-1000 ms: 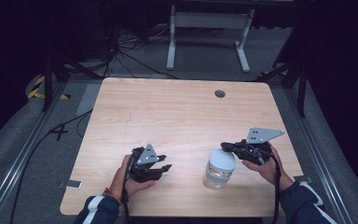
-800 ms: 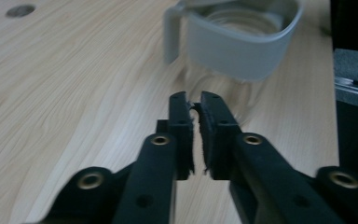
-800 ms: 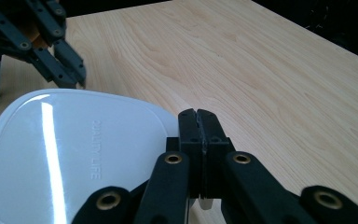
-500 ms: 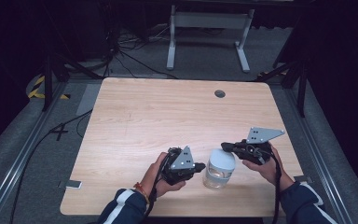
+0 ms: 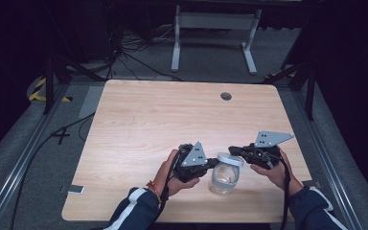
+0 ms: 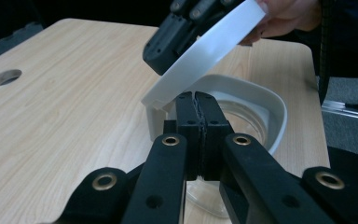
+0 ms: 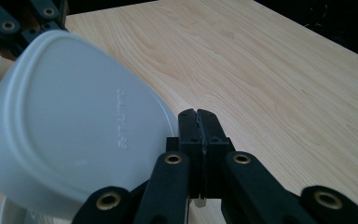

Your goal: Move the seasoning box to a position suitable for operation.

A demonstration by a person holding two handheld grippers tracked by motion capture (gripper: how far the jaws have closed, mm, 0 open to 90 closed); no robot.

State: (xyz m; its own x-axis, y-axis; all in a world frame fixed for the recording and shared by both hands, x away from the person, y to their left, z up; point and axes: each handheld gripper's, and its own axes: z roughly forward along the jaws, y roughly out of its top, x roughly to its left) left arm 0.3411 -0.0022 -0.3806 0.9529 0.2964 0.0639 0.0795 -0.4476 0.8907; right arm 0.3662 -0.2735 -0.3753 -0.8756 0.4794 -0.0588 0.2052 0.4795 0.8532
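Two claws meet at one container near the front edge of the counter [image 5: 139, 120]. The left claw [image 5: 212, 164] has its jaws pressed together on the white rim of the container [image 5: 224, 177]; in the left gripper view the jaw tips sit at the near rim, pinching it. The right claw [image 5: 235, 151] has its jaws clamped on the edge of the white lid [image 5: 231, 159]; in the right gripper view a sliver of white shows between the closed jaws. The lid [image 6: 205, 51] is tilted, its far side raised by the right claw, its lower edge close above the container's near rim. The container [image 6: 254, 109] is clear below its white rim and stands on the counter between the two hands. The left hand [image 5: 170, 172] and right hand [image 5: 275, 170] hold the claws from the near side. A round hole [image 5: 226, 96] lies in the counter towards its far edge, well apart from the container. A cable trails from the right claw along the sleeve.
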